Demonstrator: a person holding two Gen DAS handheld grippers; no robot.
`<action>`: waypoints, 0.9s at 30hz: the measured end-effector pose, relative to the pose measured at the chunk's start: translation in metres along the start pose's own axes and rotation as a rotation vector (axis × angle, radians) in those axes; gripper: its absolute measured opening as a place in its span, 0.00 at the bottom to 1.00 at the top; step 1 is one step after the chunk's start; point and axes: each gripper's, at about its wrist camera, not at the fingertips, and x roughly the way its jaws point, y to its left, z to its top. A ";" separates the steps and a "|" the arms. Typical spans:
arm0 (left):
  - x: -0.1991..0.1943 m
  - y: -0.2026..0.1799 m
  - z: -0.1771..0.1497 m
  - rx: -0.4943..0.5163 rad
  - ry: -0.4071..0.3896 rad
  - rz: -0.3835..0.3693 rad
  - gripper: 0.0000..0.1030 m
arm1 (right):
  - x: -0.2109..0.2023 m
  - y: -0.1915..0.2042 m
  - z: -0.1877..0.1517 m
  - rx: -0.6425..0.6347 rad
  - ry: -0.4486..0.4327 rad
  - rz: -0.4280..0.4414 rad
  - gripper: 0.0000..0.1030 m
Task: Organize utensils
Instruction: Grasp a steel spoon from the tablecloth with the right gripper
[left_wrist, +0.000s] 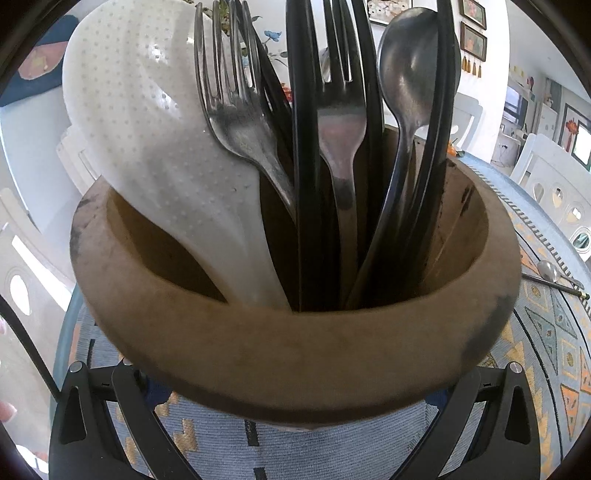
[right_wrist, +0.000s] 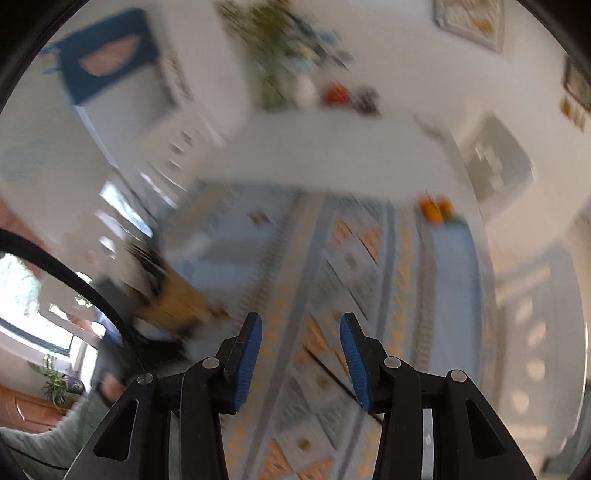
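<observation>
Wooden holder (left_wrist: 295, 354) fills the lower centre, clasped by the left gripper (left_wrist: 295, 424). A loose spoon (left_wrist: 550, 271) lies at right edge — stiff, slippery; grasp mid-handle. Right gripper (right_wrist: 301, 363) — parted, empty.

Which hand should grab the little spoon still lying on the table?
Probably the right. Its tongs are open and empty, while the left tongs hug the wooden holder. The spoon lies on the holder's right.
</observation>
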 end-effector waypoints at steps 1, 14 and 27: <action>0.000 0.000 0.000 0.001 0.001 0.001 1.00 | 0.014 -0.011 -0.006 0.024 0.049 -0.011 0.41; -0.001 -0.014 0.004 0.020 -0.016 0.024 1.00 | 0.119 -0.086 -0.080 -0.013 0.309 -0.200 0.29; -0.009 -0.010 0.004 0.017 -0.033 0.021 1.00 | 0.166 -0.101 -0.060 -0.109 0.408 0.024 0.33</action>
